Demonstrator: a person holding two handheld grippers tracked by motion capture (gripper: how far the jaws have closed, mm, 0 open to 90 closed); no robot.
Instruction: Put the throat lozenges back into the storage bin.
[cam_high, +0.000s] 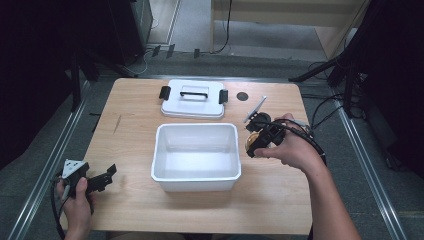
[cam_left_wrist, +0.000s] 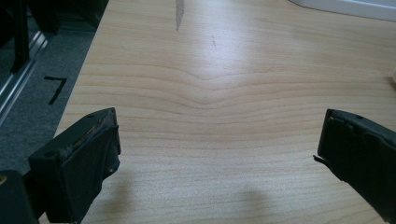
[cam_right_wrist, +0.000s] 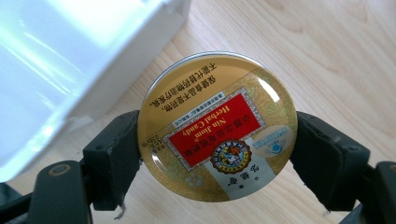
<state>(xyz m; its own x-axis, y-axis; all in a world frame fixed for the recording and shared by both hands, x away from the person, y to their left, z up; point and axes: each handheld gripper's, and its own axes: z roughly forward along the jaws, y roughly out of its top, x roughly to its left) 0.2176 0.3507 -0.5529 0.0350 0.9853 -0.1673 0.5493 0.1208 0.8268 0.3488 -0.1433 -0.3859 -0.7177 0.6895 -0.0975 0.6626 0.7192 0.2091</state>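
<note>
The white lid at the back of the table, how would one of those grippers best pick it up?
By the black bar handle on top of the lid, coming straight down from above. The lid lies flat, its handle raised and narrow enough to pinch across.

Pale wood tabletop (cam_high: 130, 150), grain visible, small dark scuff near left side. White open bin (cam_high: 196, 157) sits at centre. White lid (cam_high: 193, 100) with black handle and clips lies flat just behind bin. Small dark disc (cam_high: 242, 96) right of lid; thin pale stick (cam_high: 255, 108) near it.
</note>
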